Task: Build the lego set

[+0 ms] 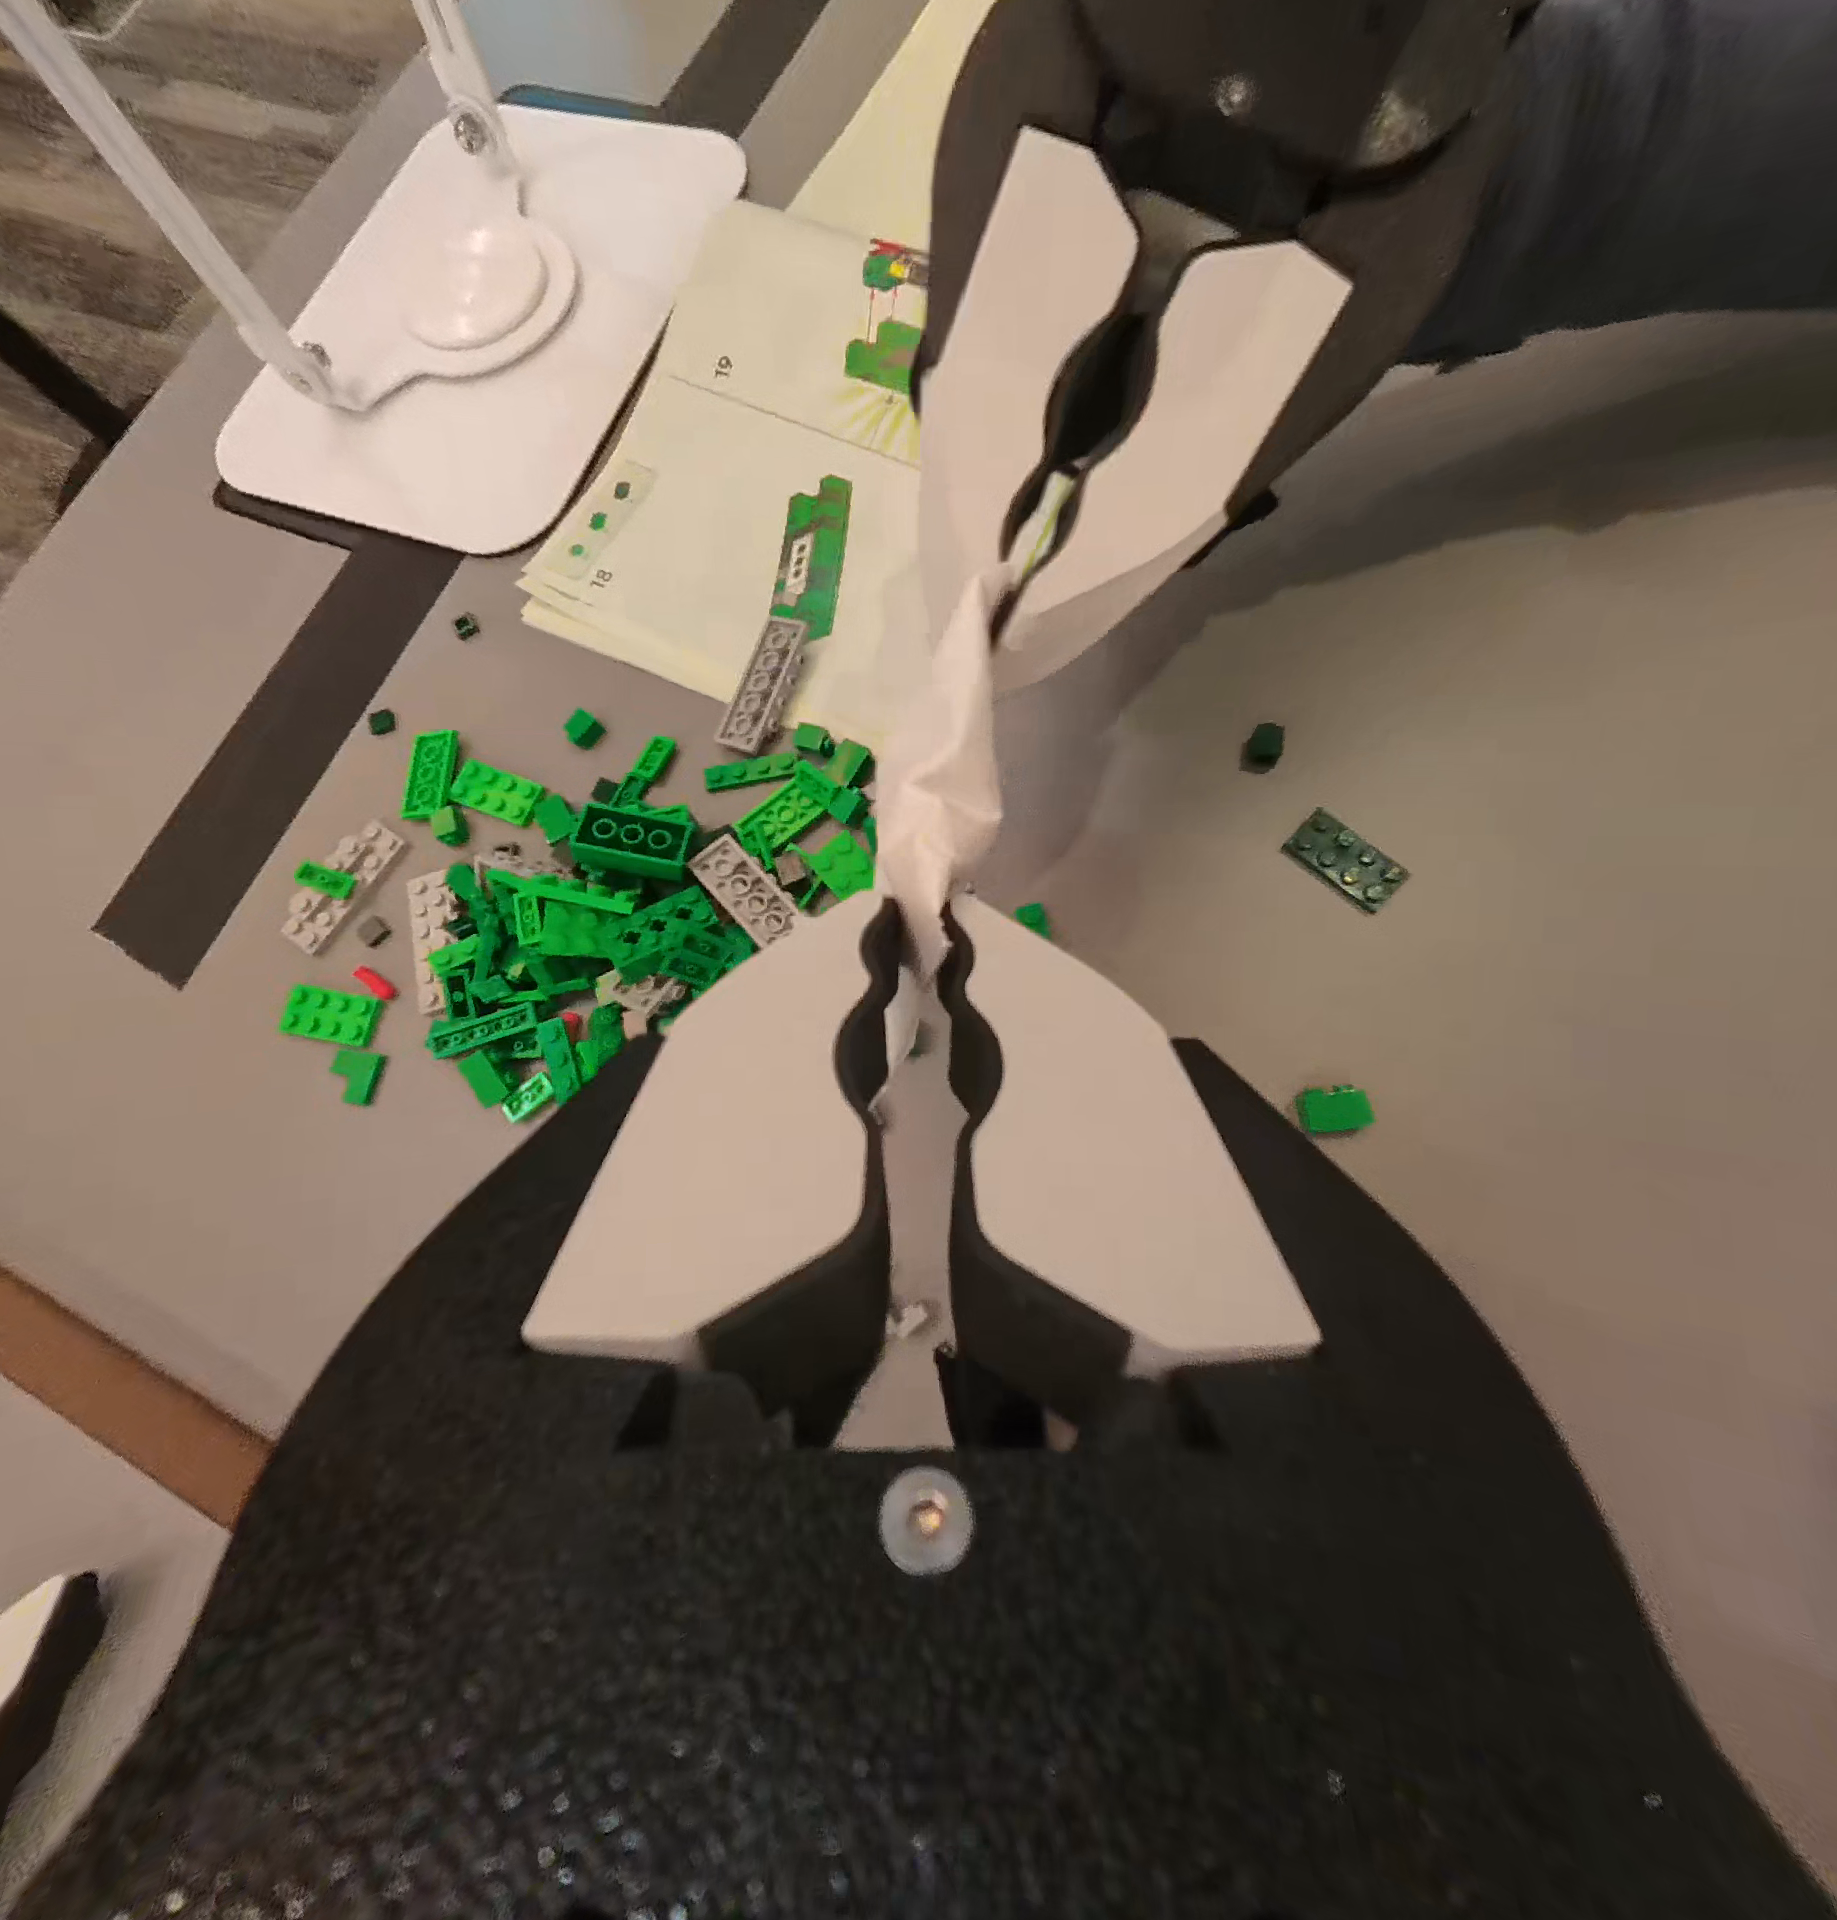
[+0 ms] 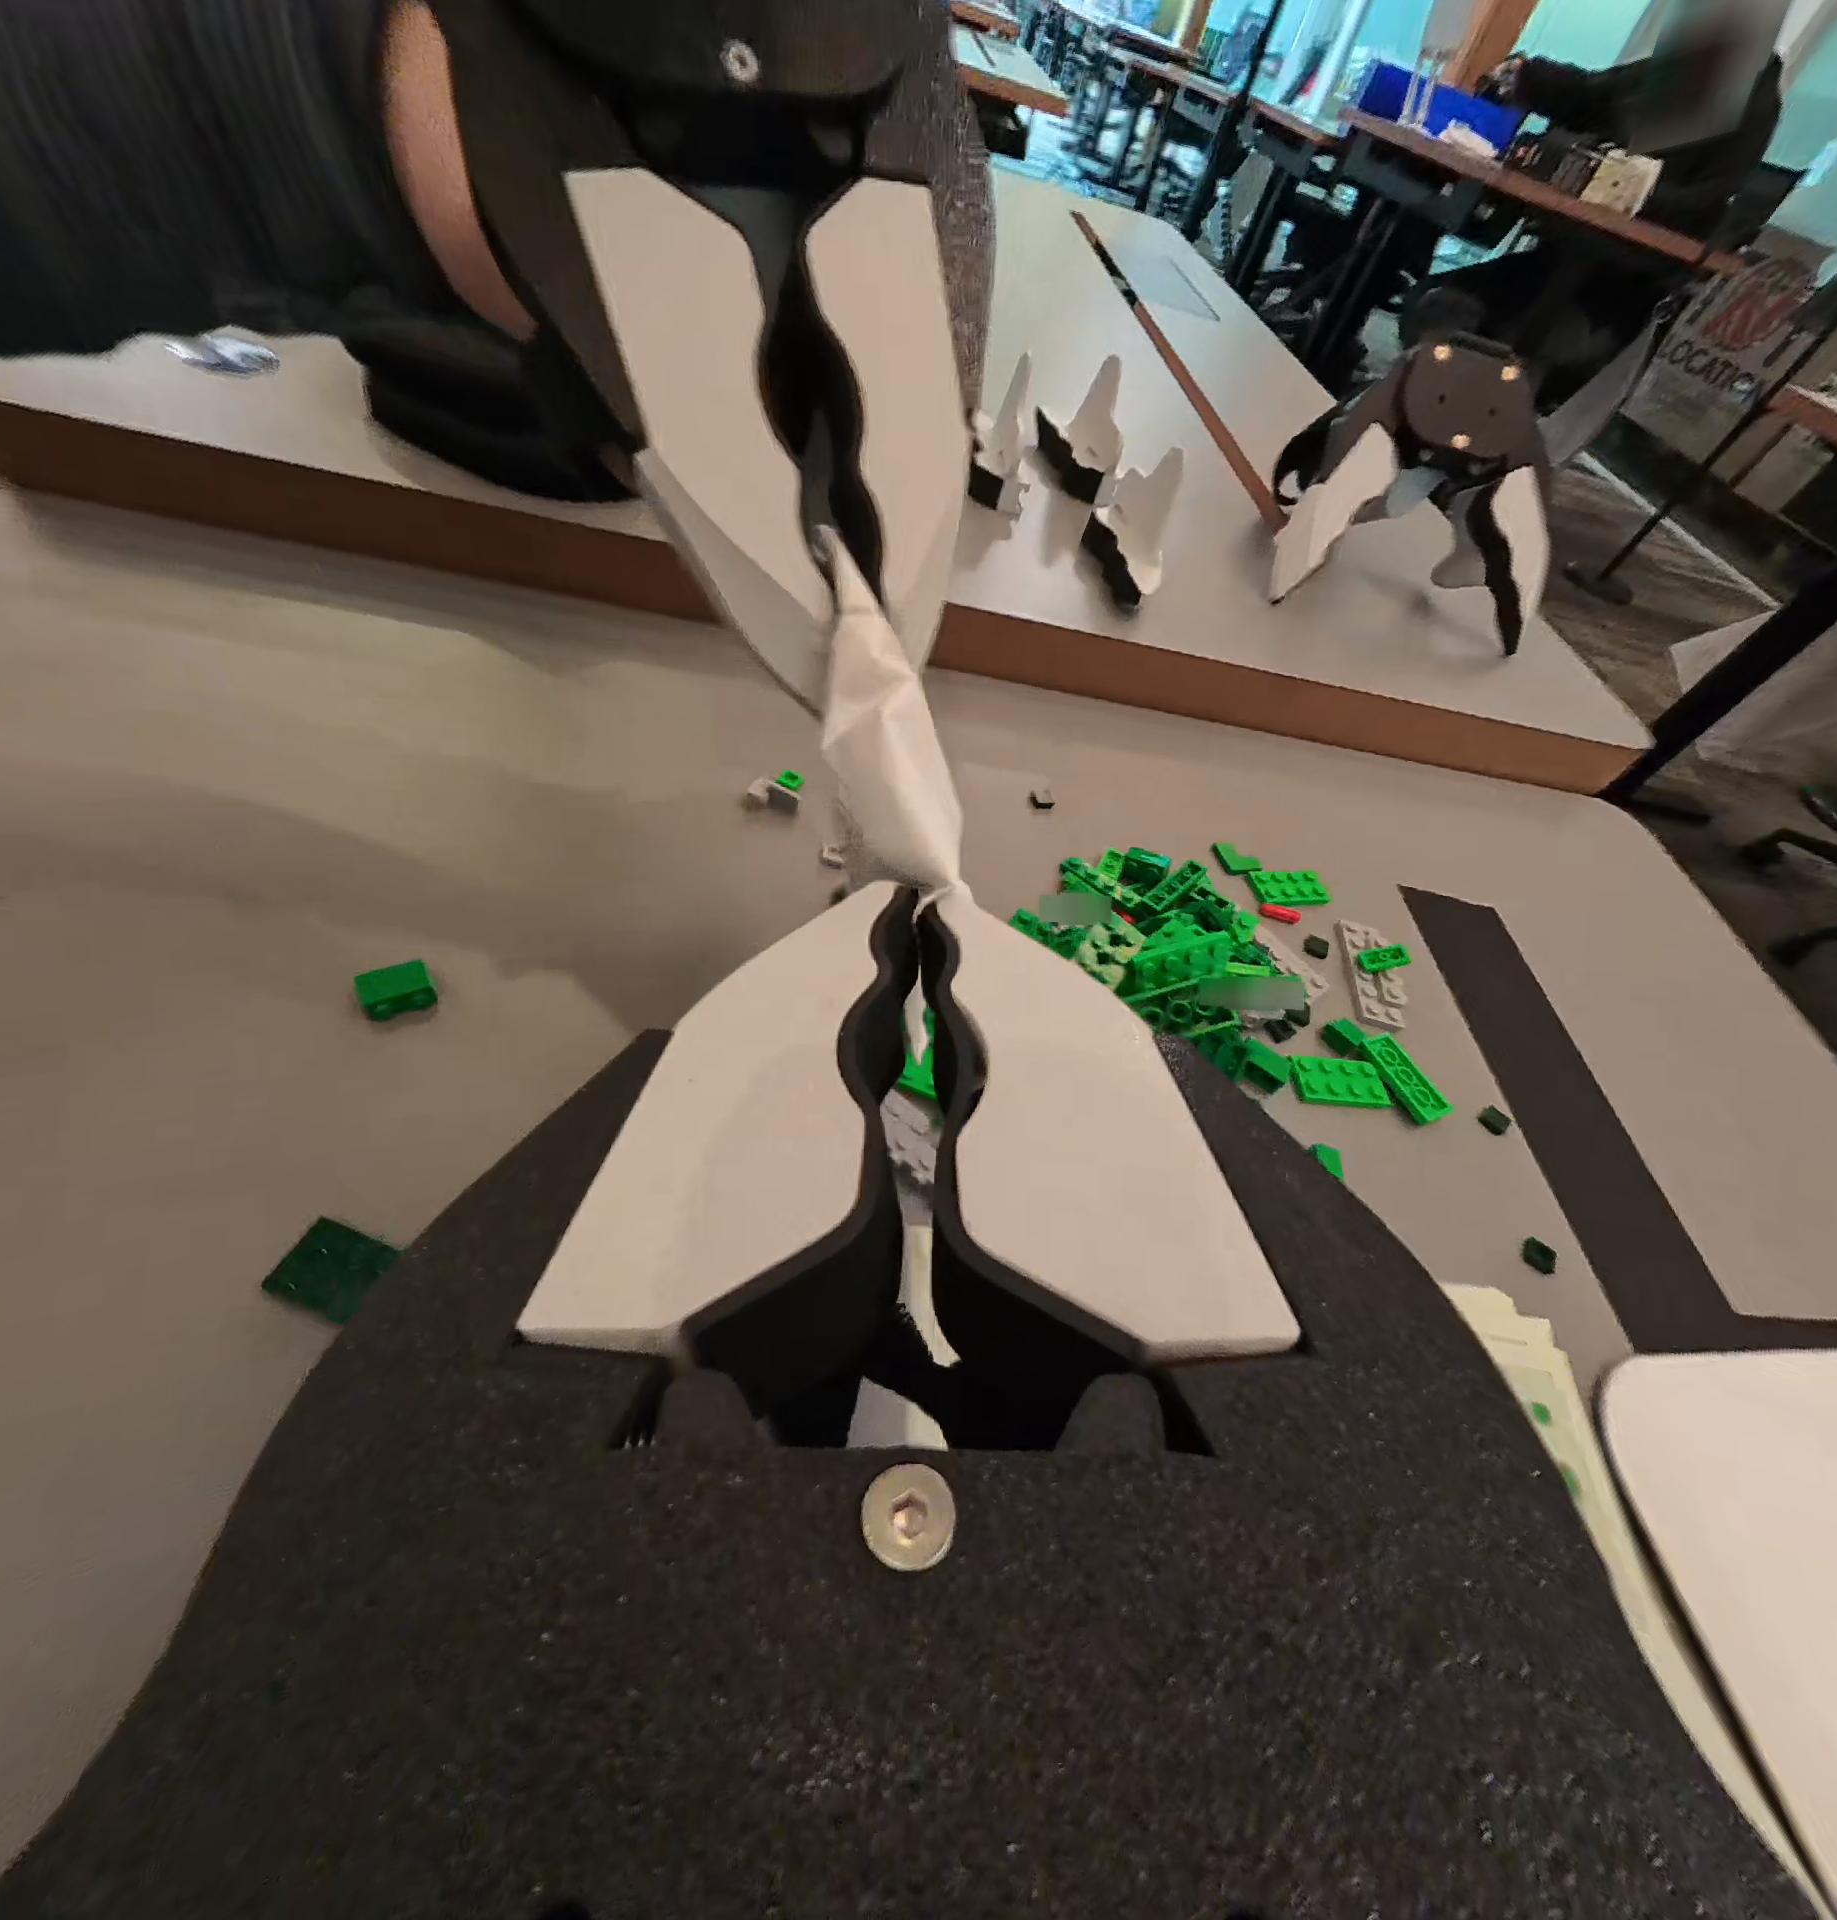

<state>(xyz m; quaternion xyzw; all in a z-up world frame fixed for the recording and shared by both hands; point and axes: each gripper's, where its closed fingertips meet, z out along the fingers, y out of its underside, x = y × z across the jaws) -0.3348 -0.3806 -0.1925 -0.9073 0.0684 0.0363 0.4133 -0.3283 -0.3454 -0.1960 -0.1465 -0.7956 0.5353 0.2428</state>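
A crumpled white paper bag (image 1: 950,769) is stretched in the air between my two grippers. My left gripper (image 1: 919,920) is shut on its near end. My right gripper (image 1: 1007,592) comes in from above and is shut on the far end. In the right wrist view the right gripper (image 2: 919,899) pinches the bag (image 2: 893,769), and the left gripper (image 2: 852,561) pinches the other end. A pile of green and grey lego bricks (image 1: 592,914) lies on the grey table (image 1: 1516,675) below; it also shows in the right wrist view (image 2: 1205,966).
An open instruction booklet (image 1: 727,488) lies behind the pile, next to a white lamp base (image 1: 478,332). A dark green plate (image 1: 1345,860) and single green bricks (image 1: 1335,1110) lie to the right. Spare gripper fingers (image 2: 1090,488) and another gripper (image 2: 1433,488) stand on the neighbouring table. One gripper's finger ends stand about 5 cm off the other's. Left tips and right tips are each some 15 cm from the dark green plate (image 1: 1345,860).
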